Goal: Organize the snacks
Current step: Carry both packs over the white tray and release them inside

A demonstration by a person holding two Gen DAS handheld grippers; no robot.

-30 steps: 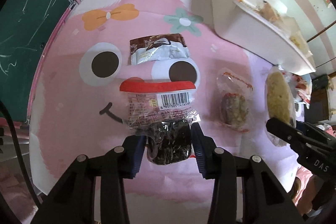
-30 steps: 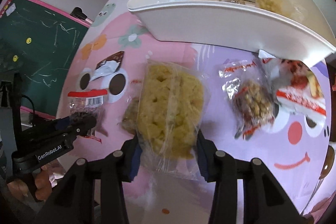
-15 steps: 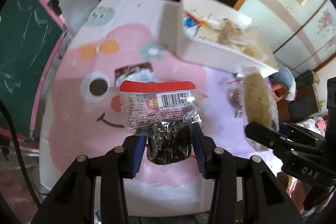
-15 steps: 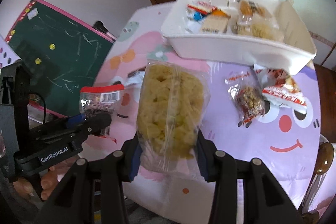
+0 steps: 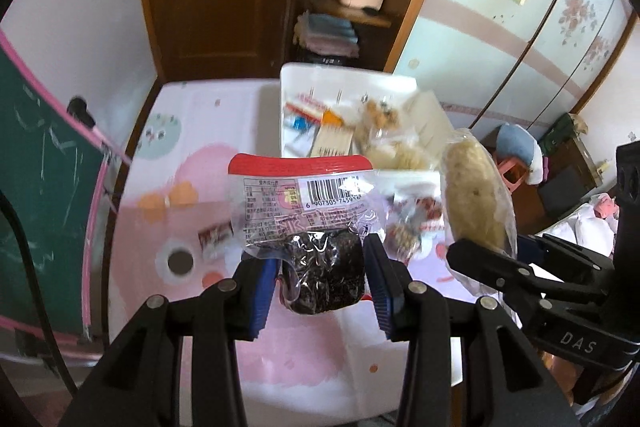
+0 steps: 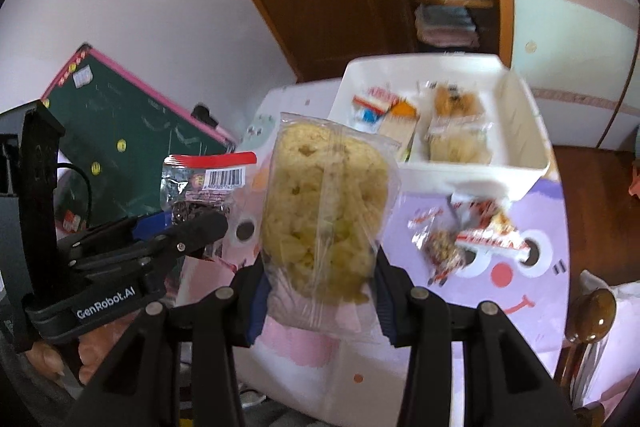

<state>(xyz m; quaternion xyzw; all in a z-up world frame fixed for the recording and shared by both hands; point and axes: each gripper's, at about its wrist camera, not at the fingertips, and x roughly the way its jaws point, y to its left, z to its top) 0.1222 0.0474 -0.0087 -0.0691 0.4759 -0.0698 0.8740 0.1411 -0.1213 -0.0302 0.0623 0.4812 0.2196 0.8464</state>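
We held two wrapped snacks in the air above the table. The clear packet with a red top band, a barcode and a dark round cake (image 5: 320, 227) stood upright in the left gripper (image 5: 323, 277), whose blue-padded jaws were clamped on the cake's lower end. The clear bag of pale yellow puffed crisp (image 6: 326, 211) stood upright in the right gripper (image 6: 320, 283), its jaws clamped on the bag's lower part. Below lay the pink and lilac cartoon-face tablecloth (image 6: 532, 311), with a small clear packet of brown nut clusters (image 6: 440, 251) and a red-and-white wrapper (image 6: 492, 233) touching it. Beyond them stood the white rectangular plastic bin (image 6: 536, 131), holding several wrapped snacks. A green chalkboard with a pink frame (image 6: 132, 115) leaned at the left.
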